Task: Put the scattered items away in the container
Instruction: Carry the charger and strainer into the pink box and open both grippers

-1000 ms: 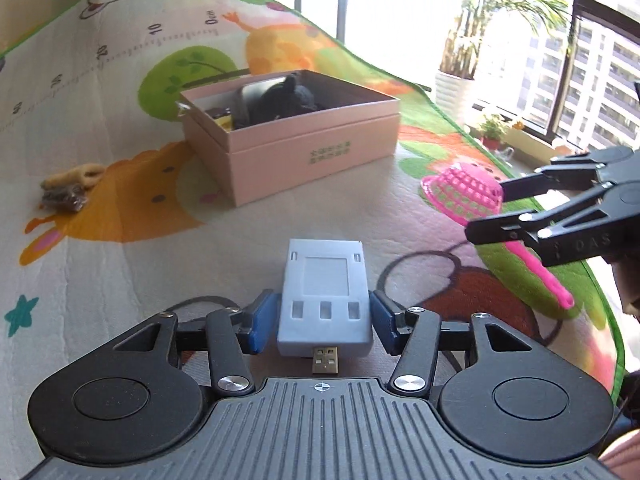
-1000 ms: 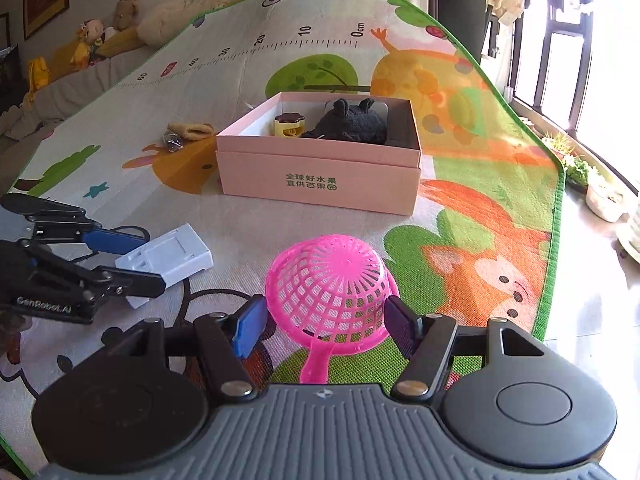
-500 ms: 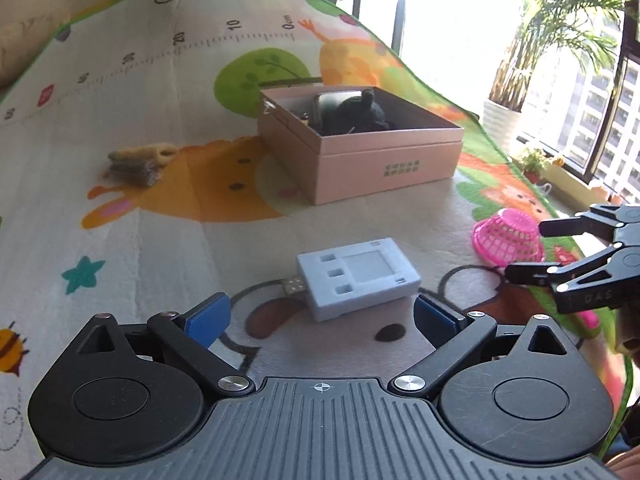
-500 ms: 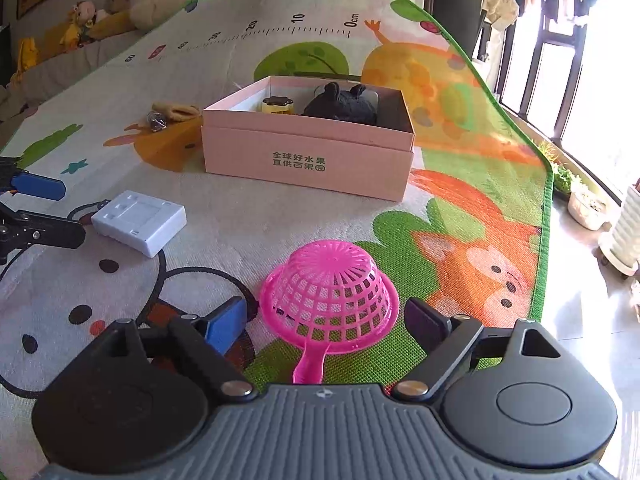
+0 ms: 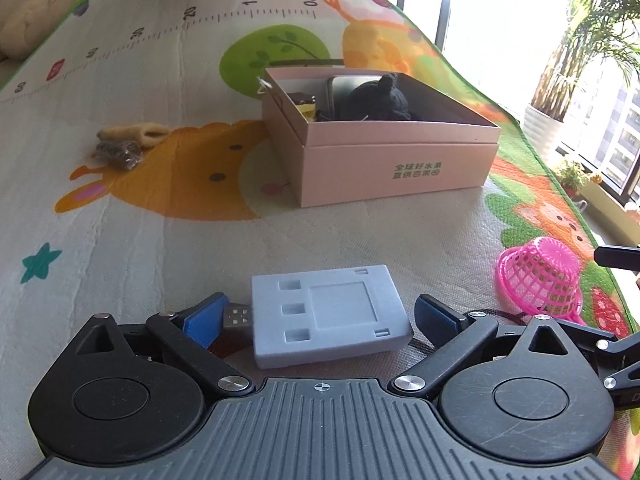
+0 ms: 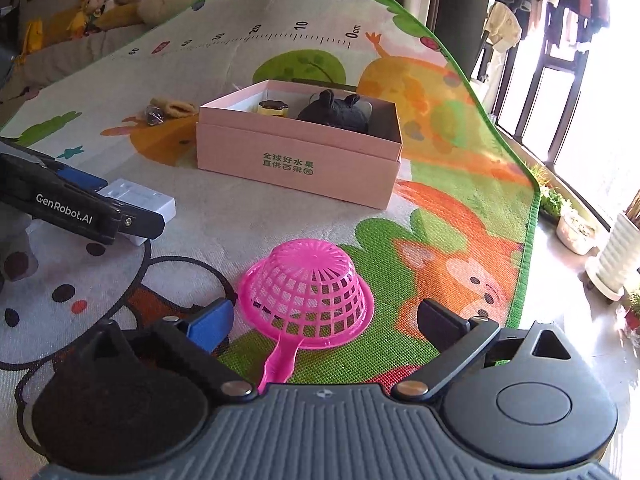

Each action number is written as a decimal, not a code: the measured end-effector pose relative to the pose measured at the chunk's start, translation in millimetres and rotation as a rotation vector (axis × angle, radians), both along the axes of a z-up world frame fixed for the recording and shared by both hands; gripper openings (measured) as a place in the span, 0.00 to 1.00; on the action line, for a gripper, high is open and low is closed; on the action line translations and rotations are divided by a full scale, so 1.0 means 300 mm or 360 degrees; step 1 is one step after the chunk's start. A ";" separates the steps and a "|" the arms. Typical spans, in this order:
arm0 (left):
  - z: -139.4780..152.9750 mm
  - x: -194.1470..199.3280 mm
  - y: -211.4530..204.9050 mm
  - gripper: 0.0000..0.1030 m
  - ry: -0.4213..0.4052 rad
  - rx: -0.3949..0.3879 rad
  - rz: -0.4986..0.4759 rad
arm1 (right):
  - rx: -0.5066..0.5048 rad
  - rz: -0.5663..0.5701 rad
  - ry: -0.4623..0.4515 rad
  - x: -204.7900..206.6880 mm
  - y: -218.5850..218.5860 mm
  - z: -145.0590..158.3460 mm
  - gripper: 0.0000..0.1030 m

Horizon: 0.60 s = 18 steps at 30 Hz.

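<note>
Your left gripper (image 5: 320, 318) sat around the USB device (image 5: 328, 316), which lay flat on the play mat (image 5: 160, 248) with its plug toward the left finger, pads clear of it. Your right gripper (image 6: 324, 320) straddled the upturned strainer (image 6: 308, 284), its handle pointing back at you. The open box (image 6: 298, 160) stood farther back between both, holding a plush toy (image 6: 336, 114) and a small jar (image 6: 273, 107). Left of the box lay a small bundle (image 5: 124, 142). Potted plants (image 6: 576, 228) stood on the floor off the mat's right edge.

Matt pink cardboard box (image 5: 380, 160), glossy pink plastic strainer (image 6: 308, 296), matt grey plastic device (image 5: 328, 316).
</note>
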<state>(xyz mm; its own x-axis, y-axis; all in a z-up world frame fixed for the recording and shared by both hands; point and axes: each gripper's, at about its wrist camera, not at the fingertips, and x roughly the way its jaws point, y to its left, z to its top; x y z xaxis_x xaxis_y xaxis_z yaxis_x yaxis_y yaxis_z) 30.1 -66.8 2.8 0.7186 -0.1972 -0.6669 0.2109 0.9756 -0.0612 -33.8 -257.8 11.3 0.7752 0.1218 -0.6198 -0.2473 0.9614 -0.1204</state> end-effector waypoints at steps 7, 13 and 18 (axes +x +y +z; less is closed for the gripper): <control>0.019 -0.044 -0.009 0.94 -0.0015 0.0079 -0.0111 | 0.0022 0.0078 0.0081 0.033 0.014 0.008 0.69; 0.138 -0.092 -0.024 0.94 -0.0099 0.0053 -0.0275 | 0.0099 0.0072 0.0065 0.039 -0.037 0.122 0.69; 0.301 -0.099 -0.051 0.94 -0.0331 0.0009 -0.0377 | 0.0267 0.0051 0.0009 0.065 -0.104 0.281 0.69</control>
<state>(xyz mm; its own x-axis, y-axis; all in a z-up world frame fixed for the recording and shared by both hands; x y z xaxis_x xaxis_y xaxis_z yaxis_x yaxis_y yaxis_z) 0.4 -82.1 93.1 0.7741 -0.3720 -0.5122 0.4397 0.8981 0.0124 -14.1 -289.1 95.5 0.7657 0.2486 -0.5932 -0.2785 0.9595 0.0425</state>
